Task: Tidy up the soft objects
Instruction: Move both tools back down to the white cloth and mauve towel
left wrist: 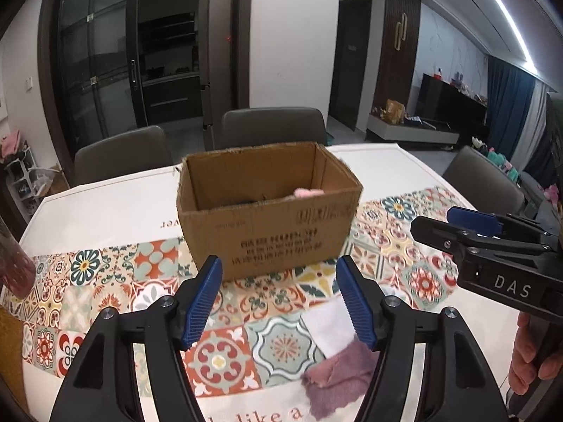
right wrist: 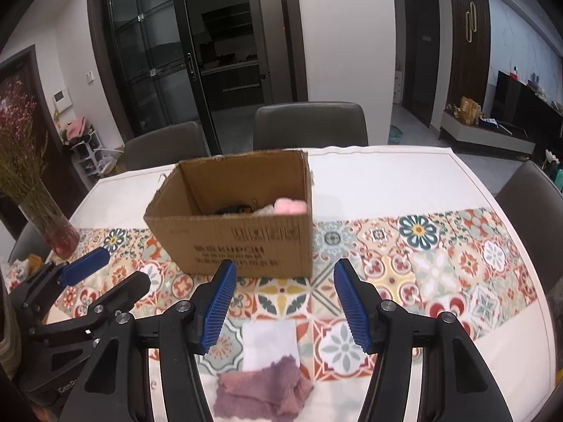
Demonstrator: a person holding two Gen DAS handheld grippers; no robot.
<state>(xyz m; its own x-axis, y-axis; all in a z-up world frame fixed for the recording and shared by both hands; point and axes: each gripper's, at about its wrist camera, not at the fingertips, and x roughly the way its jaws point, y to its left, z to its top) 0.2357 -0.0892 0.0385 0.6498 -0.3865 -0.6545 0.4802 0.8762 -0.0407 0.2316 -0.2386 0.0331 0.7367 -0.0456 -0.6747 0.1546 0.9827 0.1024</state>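
Note:
An open cardboard box [left wrist: 267, 232] stands on the patterned table runner; it also shows in the right wrist view [right wrist: 242, 242]. Inside it lie a pink soft item [right wrist: 290, 206], a pale one and a dark one. A white-and-mauve cloth [right wrist: 267, 369] lies flat on the table near me, also seen in the left wrist view [left wrist: 337, 355]. My right gripper [right wrist: 283, 302] is open above and just behind the cloth. My left gripper [left wrist: 279, 300] is open and empty, with the cloth under its right finger. Each gripper shows in the other's view: the right [left wrist: 499, 242], the left [right wrist: 88, 285].
A glass vase of dried pink flowers [right wrist: 52, 225] stands at the table's left edge. Grey chairs [right wrist: 309, 123] line the far side and right side. The white tablecloth [right wrist: 404, 183] spreads behind and right of the box.

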